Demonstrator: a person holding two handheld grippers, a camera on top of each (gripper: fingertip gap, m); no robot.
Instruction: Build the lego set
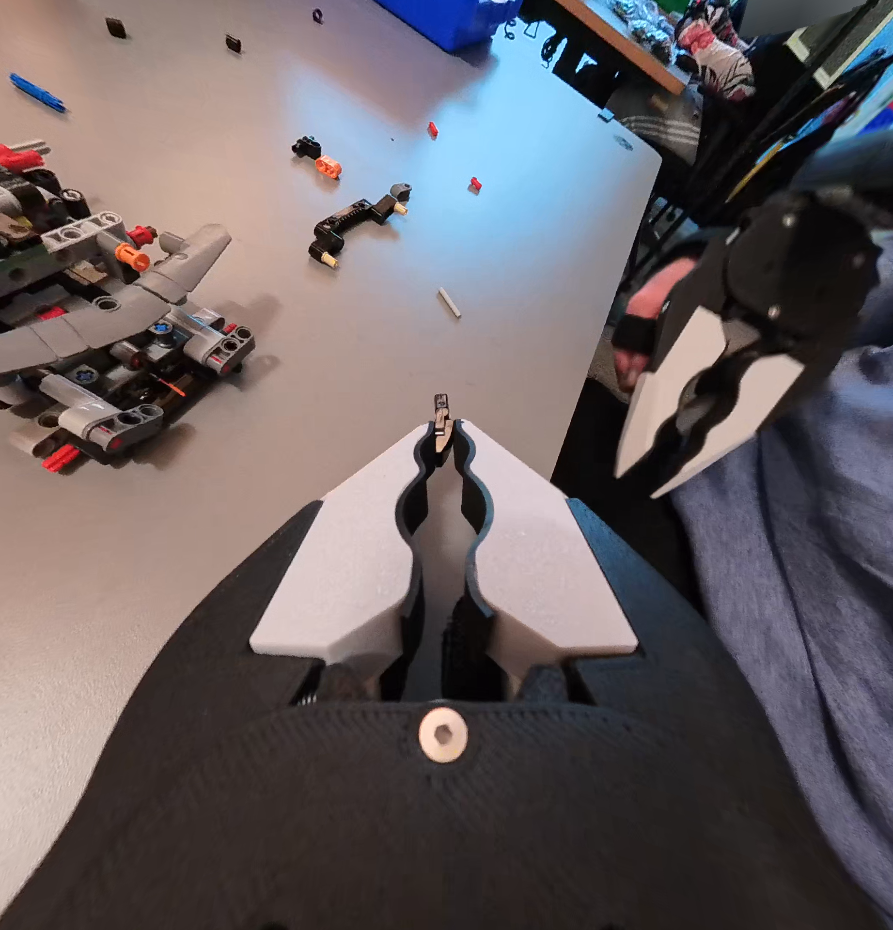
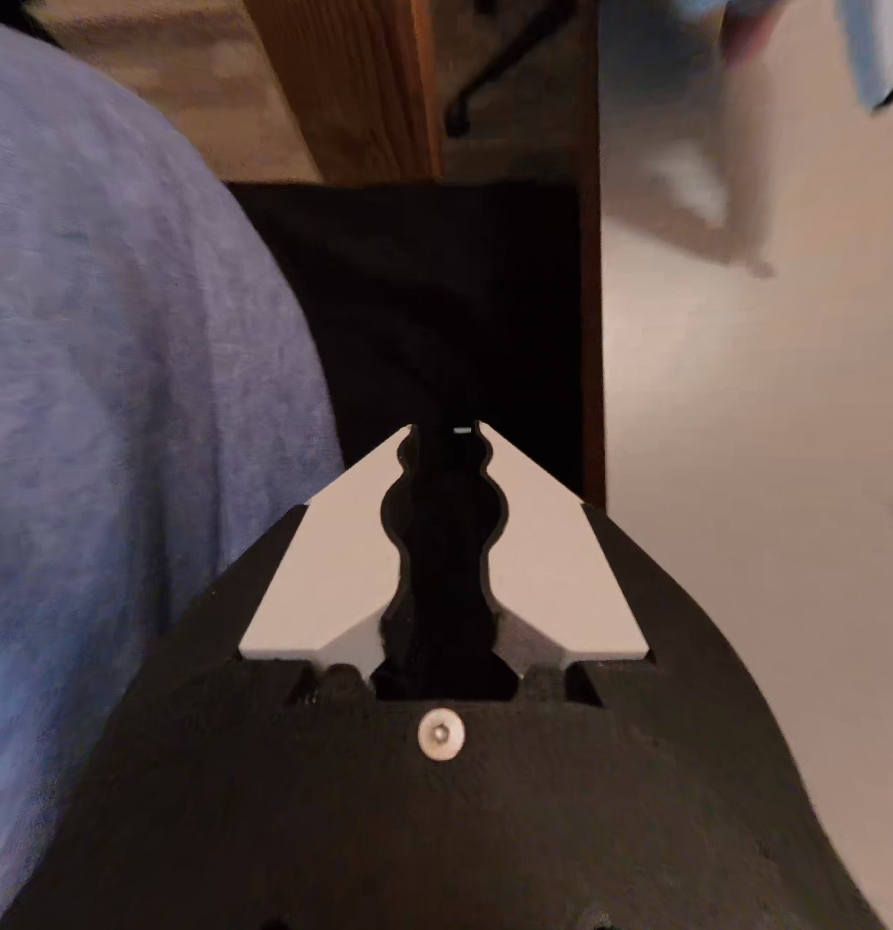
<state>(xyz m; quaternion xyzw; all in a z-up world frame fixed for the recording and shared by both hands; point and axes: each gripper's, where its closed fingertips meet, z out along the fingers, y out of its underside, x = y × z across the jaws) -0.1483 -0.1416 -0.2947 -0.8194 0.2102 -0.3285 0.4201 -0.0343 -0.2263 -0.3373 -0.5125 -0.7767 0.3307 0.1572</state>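
Your left gripper point(image 1: 443, 428) pinches a small black lego piece point(image 1: 441, 421) at its fingertips, above the grey table point(image 1: 333, 402); the half-built grey and black lego vehicle point(image 1: 97, 322) sits at left. Over in your right wrist view, your right gripper point(image 2: 444, 430) hangs off the table beside blue fabric point(image 2: 107, 352), jaws slightly apart, gripping nothing.

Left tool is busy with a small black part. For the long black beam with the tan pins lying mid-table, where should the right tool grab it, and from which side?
Grip the black beam on its straight middle span, coming from above with the fingers across its narrow width. It lies flat, and its bent ends carry tan pins, so the bare middle looks best. The right tool is off the table.
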